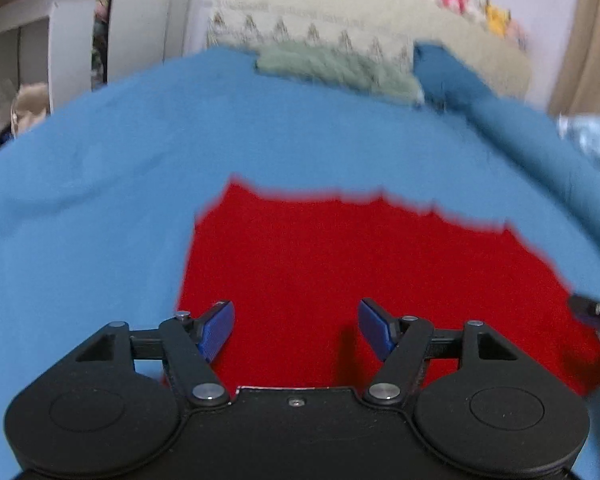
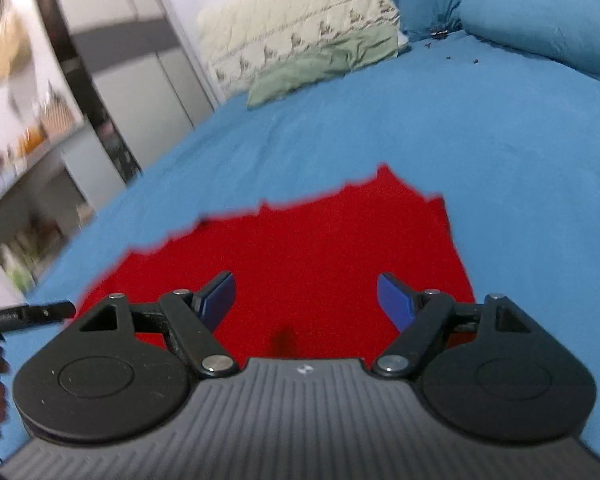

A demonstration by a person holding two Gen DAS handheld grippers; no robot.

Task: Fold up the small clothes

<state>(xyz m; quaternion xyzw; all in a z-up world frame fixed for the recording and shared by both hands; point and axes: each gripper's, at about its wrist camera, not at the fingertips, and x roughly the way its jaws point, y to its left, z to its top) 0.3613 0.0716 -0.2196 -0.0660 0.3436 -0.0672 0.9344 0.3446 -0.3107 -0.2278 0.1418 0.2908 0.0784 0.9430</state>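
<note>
Right now a red cloth (image 1: 364, 272) lies flat on a blue bedsheet (image 1: 100, 200), its far edge jagged. Above its near part hangs the left gripper (image 1: 296, 330), blue fingers (image 1: 218, 330) spread wide with nothing between them. Beside it, the right gripper (image 2: 306, 300) is likewise parted and empty over the same cloth (image 2: 300, 256). Farther back, a green pillow (image 2: 320, 64) rests against a cream headboard (image 2: 284, 24), next to a blue pillow (image 2: 540, 16). Both views are blurred.
</note>
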